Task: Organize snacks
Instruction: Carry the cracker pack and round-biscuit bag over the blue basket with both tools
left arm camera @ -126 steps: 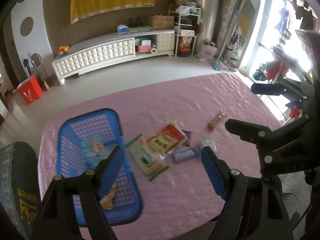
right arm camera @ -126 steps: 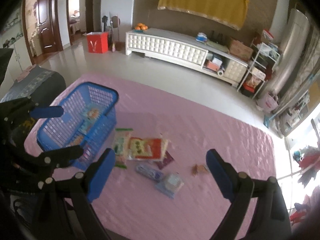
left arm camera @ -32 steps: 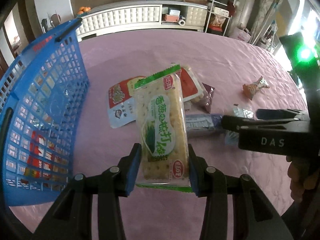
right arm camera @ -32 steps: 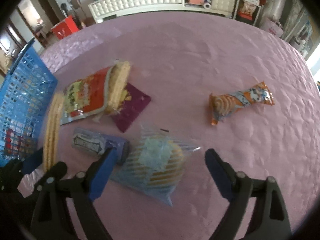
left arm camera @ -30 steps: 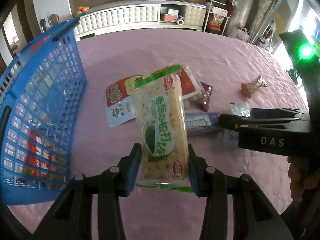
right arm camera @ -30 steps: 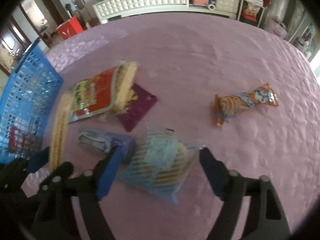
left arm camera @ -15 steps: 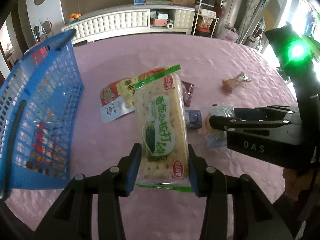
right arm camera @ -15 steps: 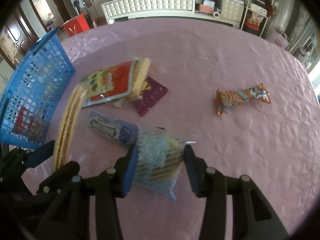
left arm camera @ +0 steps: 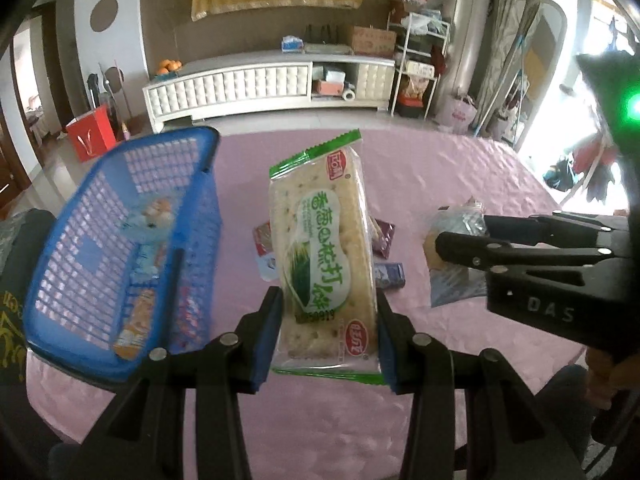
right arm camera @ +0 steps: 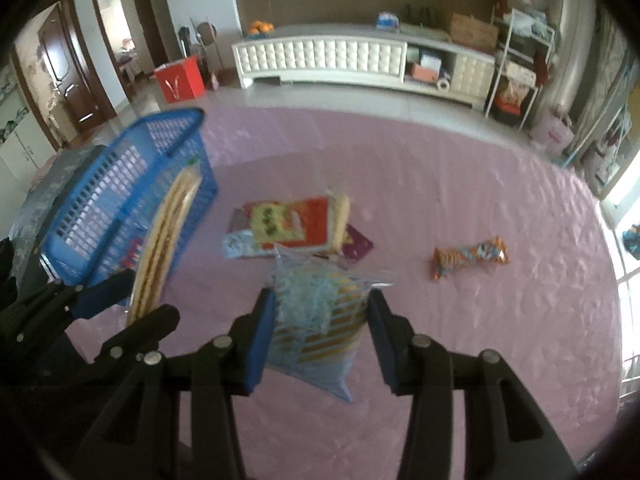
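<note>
A quilted pink cloth is covering the tabletop (right arm camera: 480,184), its surface dimpled and faintly glossy. The blue basket (left arm camera: 100,240), rigid plastic lattice with a rounded rim, is sitting at the left with a few packets lying inside. The left claw (left arm camera: 328,332) is gripping a flat, rectangular cracker pack (left arm camera: 324,256), clear film edged in green, held clear of the cloth. The right claw (right arm camera: 320,328) is pinching a crinkly clear pouch (right arm camera: 316,320) with blue and yellow stripes, also lifted off the cloth. A red noodle-style packet (right arm camera: 292,220), a small purple sachet (right arm camera: 360,246) and an orange twisted wrapper (right arm camera: 470,260) are lying loose on the cloth.
</note>
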`<state>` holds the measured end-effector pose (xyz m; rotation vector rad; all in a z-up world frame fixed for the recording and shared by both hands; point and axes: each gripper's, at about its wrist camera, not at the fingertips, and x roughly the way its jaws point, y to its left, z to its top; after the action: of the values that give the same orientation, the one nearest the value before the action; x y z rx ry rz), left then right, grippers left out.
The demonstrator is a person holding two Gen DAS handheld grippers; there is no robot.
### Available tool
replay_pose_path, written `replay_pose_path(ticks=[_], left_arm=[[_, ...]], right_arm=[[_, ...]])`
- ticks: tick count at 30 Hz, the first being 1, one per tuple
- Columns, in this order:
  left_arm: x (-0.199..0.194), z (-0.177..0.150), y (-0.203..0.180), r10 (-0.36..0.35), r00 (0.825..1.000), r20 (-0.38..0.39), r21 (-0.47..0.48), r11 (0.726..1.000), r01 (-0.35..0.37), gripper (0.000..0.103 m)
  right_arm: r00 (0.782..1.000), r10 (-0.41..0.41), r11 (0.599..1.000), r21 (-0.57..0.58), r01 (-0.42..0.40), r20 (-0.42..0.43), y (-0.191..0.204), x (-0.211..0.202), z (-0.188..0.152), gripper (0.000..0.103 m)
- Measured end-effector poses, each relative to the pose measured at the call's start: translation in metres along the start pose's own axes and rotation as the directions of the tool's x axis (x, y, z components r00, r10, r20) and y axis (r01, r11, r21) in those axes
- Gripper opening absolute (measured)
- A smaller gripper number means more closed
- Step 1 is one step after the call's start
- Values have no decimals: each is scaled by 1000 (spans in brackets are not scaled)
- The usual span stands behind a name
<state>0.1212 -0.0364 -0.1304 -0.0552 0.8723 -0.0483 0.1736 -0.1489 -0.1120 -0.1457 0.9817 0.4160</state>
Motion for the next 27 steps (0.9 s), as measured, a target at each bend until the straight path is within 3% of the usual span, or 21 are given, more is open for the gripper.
replay_pose_path(ticks=[9,16,27], left_arm=[[-48,19,41,-22,997,68,-45,999,25,41],[-81,36,83,39,991,128,-60,998,-31,41],[-102,58,146,66,986,153,-47,997,-59,41]], right_arm=[[996,10,999,-50,-5,94,38,-36,26,51],[987,43,994,-109,-27,156,77,-55,52,51],[976,120,984,-148,-93,180,126,-43,86,51]])
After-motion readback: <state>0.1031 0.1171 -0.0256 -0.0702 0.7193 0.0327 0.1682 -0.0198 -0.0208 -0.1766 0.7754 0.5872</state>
